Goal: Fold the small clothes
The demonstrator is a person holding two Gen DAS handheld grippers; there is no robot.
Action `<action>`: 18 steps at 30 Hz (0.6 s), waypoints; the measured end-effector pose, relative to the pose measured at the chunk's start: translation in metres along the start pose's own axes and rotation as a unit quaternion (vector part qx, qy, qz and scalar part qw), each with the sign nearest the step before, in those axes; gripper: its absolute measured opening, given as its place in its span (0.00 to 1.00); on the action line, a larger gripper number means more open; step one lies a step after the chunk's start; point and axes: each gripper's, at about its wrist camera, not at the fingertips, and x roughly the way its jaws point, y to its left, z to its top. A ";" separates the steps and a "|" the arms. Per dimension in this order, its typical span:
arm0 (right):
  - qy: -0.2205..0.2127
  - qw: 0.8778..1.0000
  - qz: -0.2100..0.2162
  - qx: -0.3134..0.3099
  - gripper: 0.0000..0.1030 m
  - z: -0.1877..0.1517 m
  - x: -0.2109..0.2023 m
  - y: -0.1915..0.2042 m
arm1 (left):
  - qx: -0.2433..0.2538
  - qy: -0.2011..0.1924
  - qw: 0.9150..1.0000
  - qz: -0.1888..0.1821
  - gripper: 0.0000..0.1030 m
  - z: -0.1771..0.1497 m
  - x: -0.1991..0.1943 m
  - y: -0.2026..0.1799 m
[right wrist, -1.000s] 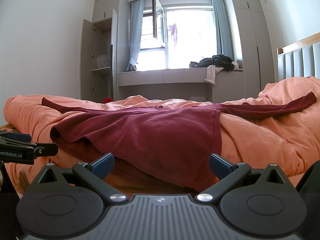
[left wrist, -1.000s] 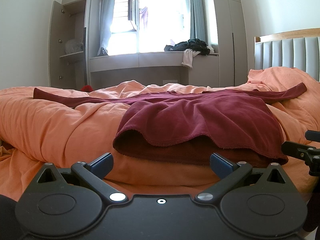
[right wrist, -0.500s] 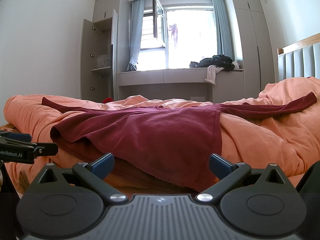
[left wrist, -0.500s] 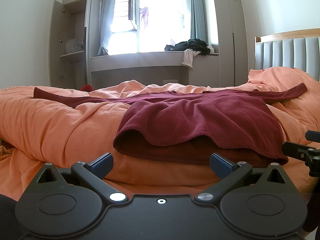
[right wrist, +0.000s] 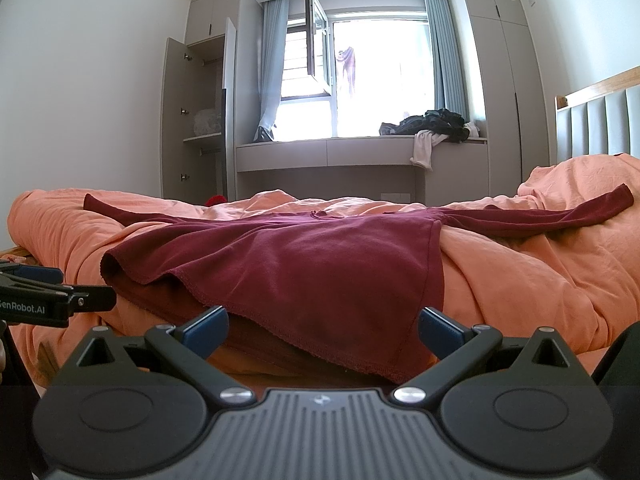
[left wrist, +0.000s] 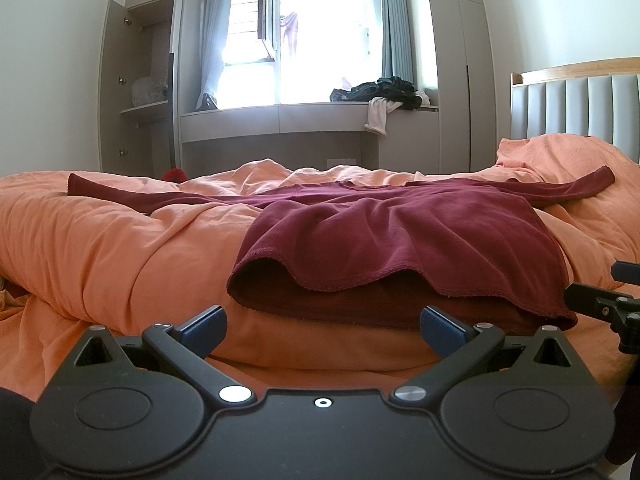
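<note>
Garment: maroon long-sleeved top (left wrist: 400, 232) lies spread on the orange duvet (left wrist: 100, 248), hem at the bed's near edge, sleeves stretched toward the left and right edges.
Reason for layout: I judge it is laid flat, sleeves out, so the folds can start from the hem.
Hem: top layer ripples and stands off the lower layer, giving my fingers an entry gap.
Left gripper (left wrist: 322, 326): my fingers spread wide, holding nothing, level, aimed at the hem's left half.
Right gripper (right wrist: 323, 325): spread wide, empty, level, facing the hem's right corner.
Spacing: the two grippers are side by side, near the hem, not touching cloth.
</note>
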 end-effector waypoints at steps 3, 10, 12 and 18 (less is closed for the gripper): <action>0.000 1.000 0.000 0.000 1.00 0.001 -0.001 -0.002 | 0.000 0.000 1.000 0.000 1.00 -0.001 0.002 0.000; 0.001 1.000 -0.001 0.000 1.00 0.001 -0.001 -0.001 | 0.001 0.007 1.000 0.003 1.00 -0.003 0.008 -0.002; 0.004 1.000 -0.001 0.001 1.00 0.003 -0.001 -0.002 | 0.002 0.009 1.000 0.004 1.00 -0.003 0.009 -0.003; 0.025 1.000 -0.004 0.011 1.00 0.002 0.006 -0.003 | 0.008 0.024 1.000 0.005 1.00 -0.001 0.015 -0.005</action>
